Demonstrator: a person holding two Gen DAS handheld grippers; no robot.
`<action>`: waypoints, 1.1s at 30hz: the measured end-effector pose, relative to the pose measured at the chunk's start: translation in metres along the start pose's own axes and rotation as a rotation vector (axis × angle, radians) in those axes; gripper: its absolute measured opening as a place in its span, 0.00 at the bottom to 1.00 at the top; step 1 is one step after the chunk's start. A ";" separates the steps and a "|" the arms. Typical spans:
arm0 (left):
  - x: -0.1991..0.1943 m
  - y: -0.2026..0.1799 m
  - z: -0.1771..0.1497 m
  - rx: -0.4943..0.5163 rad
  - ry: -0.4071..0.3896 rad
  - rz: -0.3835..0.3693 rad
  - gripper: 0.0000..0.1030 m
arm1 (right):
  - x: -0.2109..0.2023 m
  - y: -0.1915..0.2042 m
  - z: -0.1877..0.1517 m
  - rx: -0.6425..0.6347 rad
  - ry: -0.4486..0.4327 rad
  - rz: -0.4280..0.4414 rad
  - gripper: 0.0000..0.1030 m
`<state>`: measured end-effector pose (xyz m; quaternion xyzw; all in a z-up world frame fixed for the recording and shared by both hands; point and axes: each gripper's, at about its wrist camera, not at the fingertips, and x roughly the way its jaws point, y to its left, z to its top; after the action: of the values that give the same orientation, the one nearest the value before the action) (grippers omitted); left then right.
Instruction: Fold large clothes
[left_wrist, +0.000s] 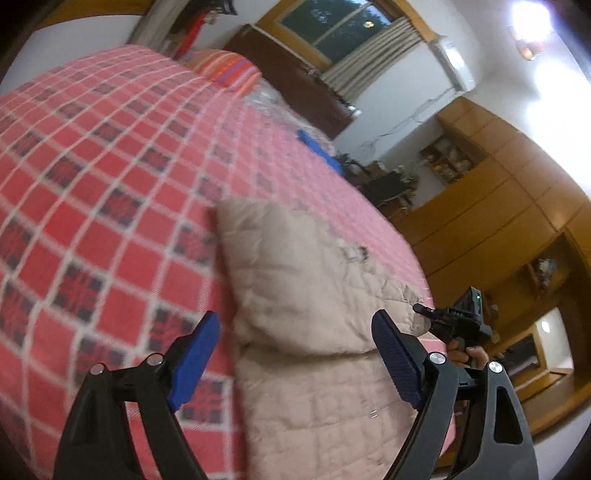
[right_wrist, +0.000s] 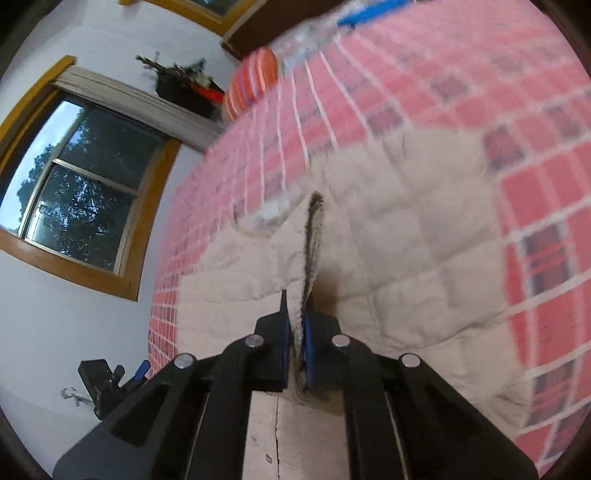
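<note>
A beige quilted garment (left_wrist: 295, 295) lies partly folded on a bed with a red checked cover (left_wrist: 92, 166). My left gripper (left_wrist: 295, 354) hangs open just above the garment's near part, its blue pads (left_wrist: 192, 362) spread wide with nothing between them. The right gripper (left_wrist: 436, 317) shows at the garment's right edge, held by a hand. In the right wrist view the right gripper (right_wrist: 294, 325) is shut on a raised ridge of the beige garment (right_wrist: 406, 240), and a dark-edged seam (right_wrist: 314, 236) runs forward from its pads.
A striped orange pillow (left_wrist: 229, 68) and a blue object (left_wrist: 317, 147) lie at the bed's far end by a dark headboard. Wooden wardrobes (left_wrist: 498, 206) stand beyond the bed's right side. A window (right_wrist: 81, 192) is on the white wall left of the bed.
</note>
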<state>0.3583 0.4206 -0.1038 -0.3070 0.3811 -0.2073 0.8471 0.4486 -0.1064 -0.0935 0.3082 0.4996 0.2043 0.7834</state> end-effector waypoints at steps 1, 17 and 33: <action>0.007 -0.003 0.004 -0.005 0.007 -0.022 0.82 | -0.005 -0.001 0.001 -0.010 -0.014 -0.013 0.05; 0.143 0.009 0.030 -0.004 0.211 0.073 0.81 | 0.022 -0.070 -0.010 0.015 -0.008 -0.140 0.20; 0.143 -0.024 0.022 0.113 0.236 0.025 0.82 | 0.008 -0.036 -0.042 -0.161 -0.011 -0.132 0.20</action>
<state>0.4615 0.3275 -0.1497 -0.2273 0.4697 -0.2528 0.8147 0.4146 -0.1159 -0.1366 0.2119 0.4965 0.1898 0.8201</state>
